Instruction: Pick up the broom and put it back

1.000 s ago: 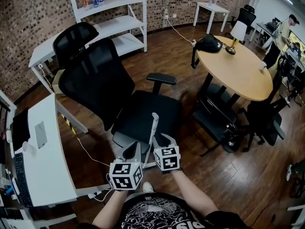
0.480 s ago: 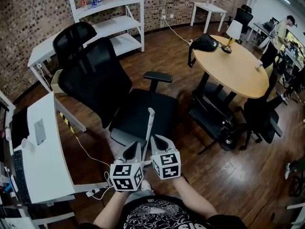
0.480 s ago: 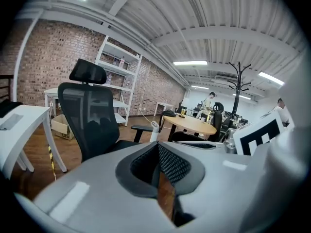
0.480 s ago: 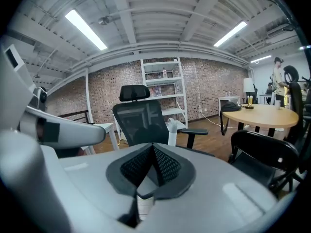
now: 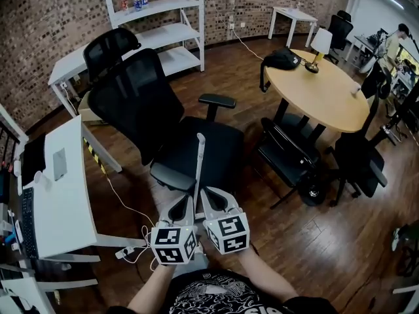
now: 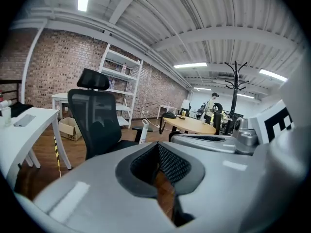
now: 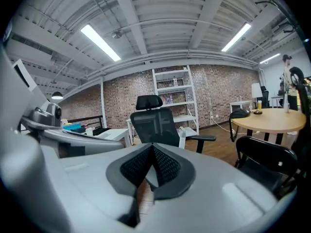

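Broom [image 5: 198, 162], one; left tongs [image 5: 186, 201], right tongs [image 5: 208, 193], two.

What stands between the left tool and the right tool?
The white broom handle stands between the left tool and the right tool. The head view shows this.

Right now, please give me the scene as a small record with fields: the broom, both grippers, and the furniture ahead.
right gripper: shut on the broom handle
left gripper: shut, nothing between its jaws
broom handle: white, rising between the two grippers
office chair: black, straight ahead
round table: wooden, ahead to the right, bearing a lamp and a black bag
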Tool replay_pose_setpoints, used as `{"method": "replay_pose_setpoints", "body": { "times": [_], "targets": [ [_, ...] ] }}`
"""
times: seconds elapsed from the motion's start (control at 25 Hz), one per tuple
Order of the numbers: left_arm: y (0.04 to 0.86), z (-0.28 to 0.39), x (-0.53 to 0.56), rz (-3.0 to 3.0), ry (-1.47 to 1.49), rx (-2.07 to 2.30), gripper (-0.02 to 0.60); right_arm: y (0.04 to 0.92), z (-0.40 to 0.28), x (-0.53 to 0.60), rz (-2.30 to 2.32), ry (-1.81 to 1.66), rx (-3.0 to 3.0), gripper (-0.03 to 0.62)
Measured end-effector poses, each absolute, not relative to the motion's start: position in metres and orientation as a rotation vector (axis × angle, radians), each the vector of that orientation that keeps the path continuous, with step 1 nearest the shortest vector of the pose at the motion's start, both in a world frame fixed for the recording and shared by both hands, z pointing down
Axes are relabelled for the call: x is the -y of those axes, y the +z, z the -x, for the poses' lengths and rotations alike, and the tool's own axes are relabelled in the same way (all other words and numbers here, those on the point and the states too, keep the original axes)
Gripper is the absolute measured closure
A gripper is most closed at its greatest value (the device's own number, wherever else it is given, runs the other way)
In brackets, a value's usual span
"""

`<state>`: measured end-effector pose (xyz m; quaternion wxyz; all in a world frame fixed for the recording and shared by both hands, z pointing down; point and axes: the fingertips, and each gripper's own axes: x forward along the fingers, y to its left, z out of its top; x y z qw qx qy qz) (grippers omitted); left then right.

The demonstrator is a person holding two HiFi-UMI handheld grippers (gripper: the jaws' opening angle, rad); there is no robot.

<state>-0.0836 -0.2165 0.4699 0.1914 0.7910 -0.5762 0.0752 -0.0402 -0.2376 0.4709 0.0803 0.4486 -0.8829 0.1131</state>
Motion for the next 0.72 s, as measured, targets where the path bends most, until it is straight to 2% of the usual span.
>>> {"method": "replay_pose_setpoints", "body": {
  "times": [0.72],
  "targets": [
    [0.451,0.058,0.124,-2.215,0.152,1.706,0.577,0.451,0.018,0.137,-1.253,0.271,2.720,0.594]
  ]
}}
